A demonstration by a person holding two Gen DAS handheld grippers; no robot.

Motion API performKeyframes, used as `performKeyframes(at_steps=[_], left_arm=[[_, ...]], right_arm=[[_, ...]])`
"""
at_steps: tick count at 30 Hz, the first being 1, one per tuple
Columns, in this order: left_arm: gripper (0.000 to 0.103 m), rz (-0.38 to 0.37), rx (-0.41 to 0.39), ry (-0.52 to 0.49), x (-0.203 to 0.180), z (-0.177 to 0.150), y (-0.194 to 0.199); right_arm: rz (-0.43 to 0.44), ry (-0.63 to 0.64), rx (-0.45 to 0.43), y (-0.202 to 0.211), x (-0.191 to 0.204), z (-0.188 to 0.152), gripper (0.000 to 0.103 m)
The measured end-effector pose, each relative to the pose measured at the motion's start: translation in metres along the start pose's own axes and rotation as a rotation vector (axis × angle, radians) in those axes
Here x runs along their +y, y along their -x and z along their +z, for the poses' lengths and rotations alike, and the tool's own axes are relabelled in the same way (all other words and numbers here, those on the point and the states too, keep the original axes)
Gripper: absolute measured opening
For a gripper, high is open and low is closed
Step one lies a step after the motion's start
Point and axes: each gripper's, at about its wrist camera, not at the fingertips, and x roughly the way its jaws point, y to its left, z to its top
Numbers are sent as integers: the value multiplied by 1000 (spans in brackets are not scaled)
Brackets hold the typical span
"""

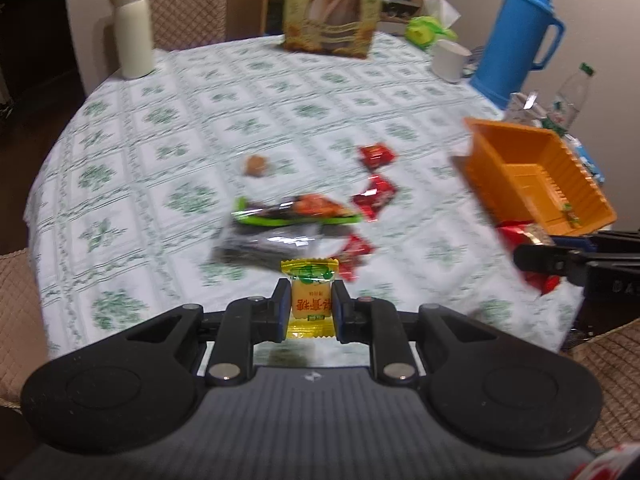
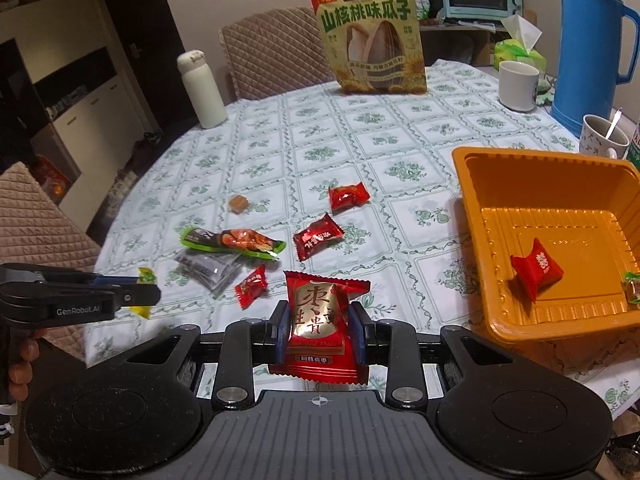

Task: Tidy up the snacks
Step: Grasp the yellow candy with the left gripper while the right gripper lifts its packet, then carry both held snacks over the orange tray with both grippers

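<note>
Bare tablecloth lies open mid-table; loose sweets clutter the near edge, the orange tray blocks the right edge.

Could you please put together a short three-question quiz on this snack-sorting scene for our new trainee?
1. What does the left gripper hold?
2. True or false: the orange tray is empty.
3. Which stands nearest the blue thermos? A) white bottle B) white mug C) sunflower seed bag

Key:
1. A yellow candy, pinched between its pads; the right gripper holds a red date packet.
2. False: a red candy lies inside, and another sweet shows at its right edge.
3. B.
</note>
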Motion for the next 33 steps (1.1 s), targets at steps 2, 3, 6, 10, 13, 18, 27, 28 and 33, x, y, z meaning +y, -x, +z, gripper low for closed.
performKeyframes(at_steps=[2,3,6,10,13,18,27,28,33], left_arm=[[19,-17,-14,-10,-18,2,5],[19,-24,-20,-16,-27,4,7],[19,-52,-31,-27,-57,10,10],[19,-91,-43,-56,-99,18,7],[19,-116,-52,-75,-129,25,2],[19,-142,-71,-109,-178,41,-12],[19,-173,-91,-159,-250,71,-40],[19,-173,-90,-161,-256,74,-44],[19,-172,-75,-160,-280,85,-65]], right_arm=[[6,1,-6,10,-7,0,31],[10,0,-13,16,-12,1,31],[12,-7,-27,31,-27,2,31],[-3,-22,-51,53,-56,3,31],[-22,-39,-66,67,-79,3,31],[-58,-73,-92,86,-125,5,31],[-93,-108,-130,102,-195,16,31],[-95,-110,-133,102,-202,18,31],[-102,-124,-142,102,-236,24,31]])
